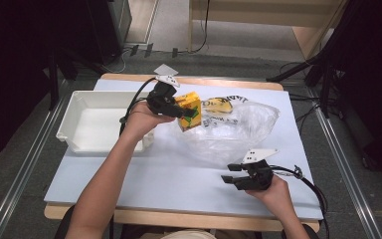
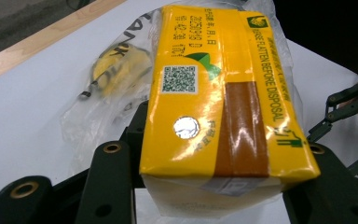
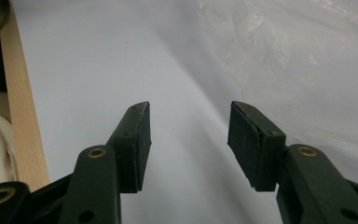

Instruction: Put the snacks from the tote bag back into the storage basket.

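Note:
A yellow drink carton with green and brown print is held above the table by my left gripper, shut on it. In the left gripper view the carton spans the gap between the black jaws, its foil straw hole facing up. A clear plastic bag lies crumpled on the table just right of the carton, with a yellow item inside at its far end. My right gripper rests low near the front right of the table, open, nothing between its pads.
A white plastic tray sits at the left side of the table, beside my left forearm. The table's wooden front edge runs close to the right gripper. Dark stands and cables surround the table.

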`<act>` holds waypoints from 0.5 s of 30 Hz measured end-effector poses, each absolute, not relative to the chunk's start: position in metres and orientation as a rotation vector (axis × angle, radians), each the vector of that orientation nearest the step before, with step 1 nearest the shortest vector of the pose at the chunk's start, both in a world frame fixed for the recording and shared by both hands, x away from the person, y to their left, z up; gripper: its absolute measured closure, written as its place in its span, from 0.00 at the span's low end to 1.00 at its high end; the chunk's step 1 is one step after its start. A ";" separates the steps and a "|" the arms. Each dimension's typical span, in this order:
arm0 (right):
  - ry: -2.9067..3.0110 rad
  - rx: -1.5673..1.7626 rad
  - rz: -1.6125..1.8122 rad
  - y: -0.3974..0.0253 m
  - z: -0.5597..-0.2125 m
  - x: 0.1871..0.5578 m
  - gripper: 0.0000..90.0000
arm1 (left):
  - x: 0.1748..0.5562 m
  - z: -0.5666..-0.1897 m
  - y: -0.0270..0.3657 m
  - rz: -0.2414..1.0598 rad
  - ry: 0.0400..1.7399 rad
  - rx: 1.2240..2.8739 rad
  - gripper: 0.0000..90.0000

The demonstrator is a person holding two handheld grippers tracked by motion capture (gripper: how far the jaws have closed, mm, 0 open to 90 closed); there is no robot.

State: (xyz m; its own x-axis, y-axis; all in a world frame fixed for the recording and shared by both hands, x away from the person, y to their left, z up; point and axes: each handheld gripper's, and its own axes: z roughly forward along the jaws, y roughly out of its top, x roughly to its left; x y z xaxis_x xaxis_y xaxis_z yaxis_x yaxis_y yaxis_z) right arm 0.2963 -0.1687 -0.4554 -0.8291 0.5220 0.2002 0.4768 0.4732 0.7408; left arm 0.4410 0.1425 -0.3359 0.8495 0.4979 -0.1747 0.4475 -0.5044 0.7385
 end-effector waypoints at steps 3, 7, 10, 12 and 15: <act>2.649 0.899 1.307 -0.169 -0.456 0.298 0.55 | 0.442 -0.335 0.147 0.077 0.690 2.180 0.59; 2.648 0.906 1.302 -0.168 -0.456 0.298 0.55 | 0.442 -0.335 0.152 0.088 0.708 2.190 0.59; 2.656 0.904 1.291 -0.168 -0.457 0.299 0.56 | 0.443 -0.335 0.157 0.083 0.716 2.185 0.59; 2.657 0.899 1.293 -0.168 -0.457 0.300 0.55 | 0.443 -0.334 0.160 0.087 0.724 2.184 0.59; 2.658 0.893 1.298 -0.168 -0.458 0.300 0.55 | 0.443 -0.334 0.166 0.104 0.744 2.181 0.59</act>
